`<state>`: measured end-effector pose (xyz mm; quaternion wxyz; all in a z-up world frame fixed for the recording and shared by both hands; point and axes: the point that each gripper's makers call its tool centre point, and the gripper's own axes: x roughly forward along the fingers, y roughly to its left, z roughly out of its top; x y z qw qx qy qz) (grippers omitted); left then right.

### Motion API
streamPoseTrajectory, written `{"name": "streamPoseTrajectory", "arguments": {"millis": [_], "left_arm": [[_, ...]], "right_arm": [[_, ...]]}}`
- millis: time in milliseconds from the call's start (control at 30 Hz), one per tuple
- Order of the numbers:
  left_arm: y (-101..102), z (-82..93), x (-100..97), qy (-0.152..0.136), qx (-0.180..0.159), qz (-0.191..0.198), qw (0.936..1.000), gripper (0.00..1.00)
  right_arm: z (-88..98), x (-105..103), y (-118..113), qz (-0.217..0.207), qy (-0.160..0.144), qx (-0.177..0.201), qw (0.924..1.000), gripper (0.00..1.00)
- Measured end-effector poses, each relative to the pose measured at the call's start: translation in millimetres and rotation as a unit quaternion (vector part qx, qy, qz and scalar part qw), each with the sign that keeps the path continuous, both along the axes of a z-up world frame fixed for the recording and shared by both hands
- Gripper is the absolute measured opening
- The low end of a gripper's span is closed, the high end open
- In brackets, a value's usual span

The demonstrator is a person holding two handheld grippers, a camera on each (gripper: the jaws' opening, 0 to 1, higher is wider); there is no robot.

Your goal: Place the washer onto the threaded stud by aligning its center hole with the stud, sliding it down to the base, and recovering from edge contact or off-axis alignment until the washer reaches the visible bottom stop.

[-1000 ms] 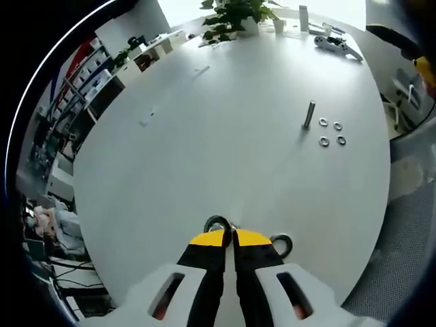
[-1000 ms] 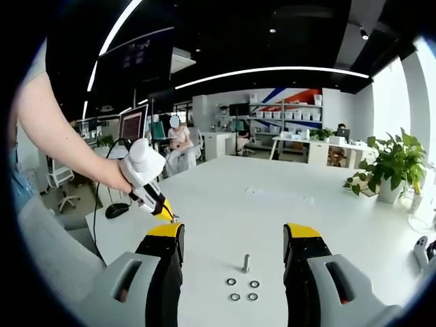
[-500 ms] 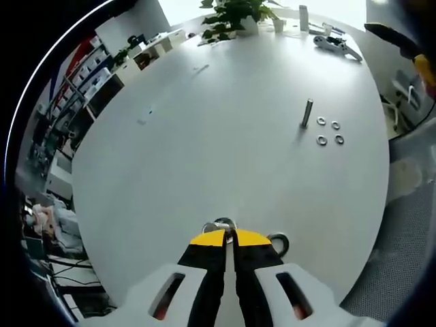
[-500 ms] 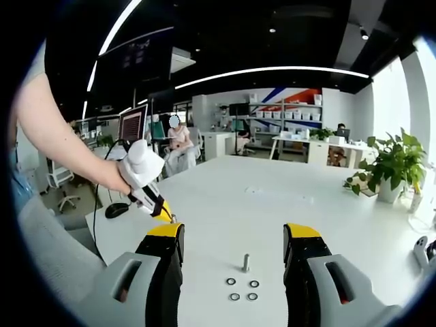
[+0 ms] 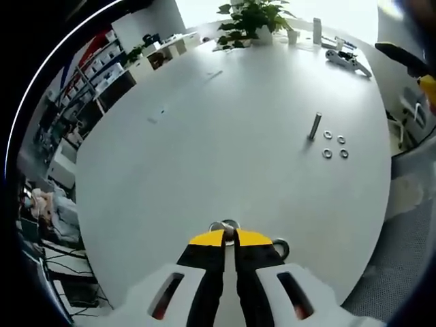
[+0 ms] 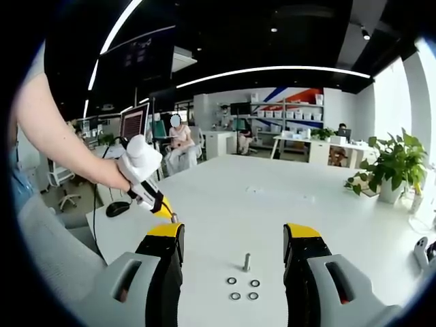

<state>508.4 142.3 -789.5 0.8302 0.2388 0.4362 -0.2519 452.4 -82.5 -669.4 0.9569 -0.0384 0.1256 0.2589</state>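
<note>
Left gripper view: the left gripper point(image 5: 230, 236) pinches a washer point(image 5: 225, 226) at its tips. The right gripper point(image 6: 234, 235) stands wide, threaded stud point(image 6: 246, 261) between its jaws.

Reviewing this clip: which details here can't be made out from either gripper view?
- Stud threads and its base or bottom stop: too small in both views.
- Washer in the left gripper: mostly hidden by the shut jaws in the left gripper view, so its hole can't be seen.
- Ring-shaped item beside the left jaws: partly covered, identity unclear.
- Four loose washers: too small to judge for size or wear.
</note>
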Motion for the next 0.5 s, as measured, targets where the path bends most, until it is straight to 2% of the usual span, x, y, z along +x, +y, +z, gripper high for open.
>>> {"name": "streamPoseTrajectory", "arguments": {"millis": [267, 500], "left_arm": [[2.0, 5.9, -0.7, -0.01, -0.028, 0.028, 0.9992, 0.04], [1.4, 19.4, -1.2, -0.034, -0.067, 0.061, 0.9953, 0.07]], "right_arm": [[-2.1, -0.6, 1.7, 0.003, 0.002, -0.004, 1.0, 0.61], [-3.6, -0.7, 3.3, 0.005, 0.005, -0.005, 1.0, 0.61]]}}
